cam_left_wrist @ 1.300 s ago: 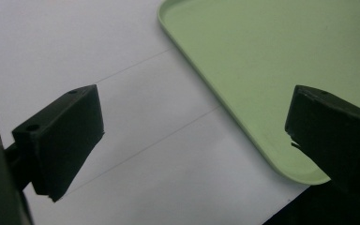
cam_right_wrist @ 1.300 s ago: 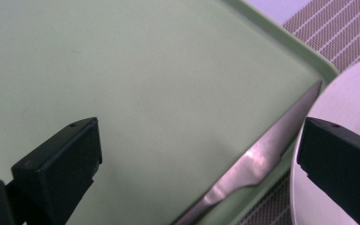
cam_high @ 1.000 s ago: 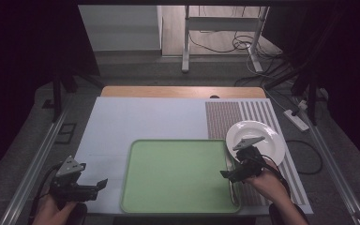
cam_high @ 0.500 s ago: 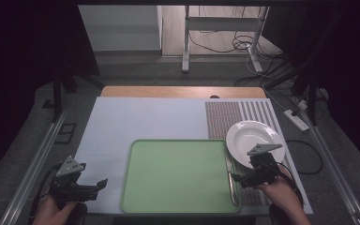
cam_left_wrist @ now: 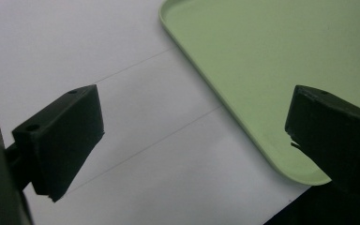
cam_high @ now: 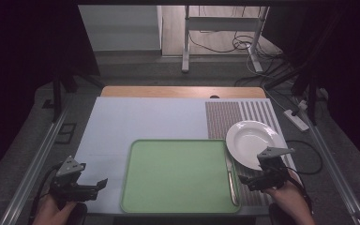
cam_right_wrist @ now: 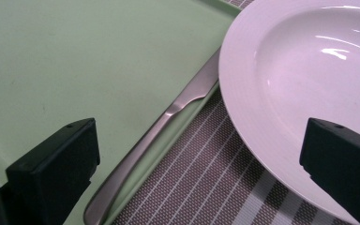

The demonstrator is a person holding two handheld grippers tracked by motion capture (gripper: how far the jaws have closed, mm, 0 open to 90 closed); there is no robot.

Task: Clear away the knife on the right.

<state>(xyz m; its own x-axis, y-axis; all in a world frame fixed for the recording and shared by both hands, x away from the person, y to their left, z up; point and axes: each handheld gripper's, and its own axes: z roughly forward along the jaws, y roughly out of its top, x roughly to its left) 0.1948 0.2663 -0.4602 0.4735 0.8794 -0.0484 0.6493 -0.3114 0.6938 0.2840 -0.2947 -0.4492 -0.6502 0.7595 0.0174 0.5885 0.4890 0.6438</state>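
1. White table covering (cam_high: 145, 117) gives a plain work surface.
2. Green tray (cam_high: 178, 173) sits at 6 o'clock, within easy reach of both hands.
3. White plate (cam_high: 251, 140) lies at 4 o'clock on the striped mat (cam_high: 234, 112), its rim touching the tray's corner.
4. Steel knife (cam_right_wrist: 168, 117) rests along the tray's right rim, probably parked there for pickup.
5. Right gripper (cam_right_wrist: 201, 159) hovers wide open over the knife, holding nothing; left gripper (cam_left_wrist: 192, 140), at 7 o'clock, is likewise open and empty.

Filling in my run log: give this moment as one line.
left claw: open, over mat beside tray | right claw: open, near knife on tray rim | plate: on striped mat, empty
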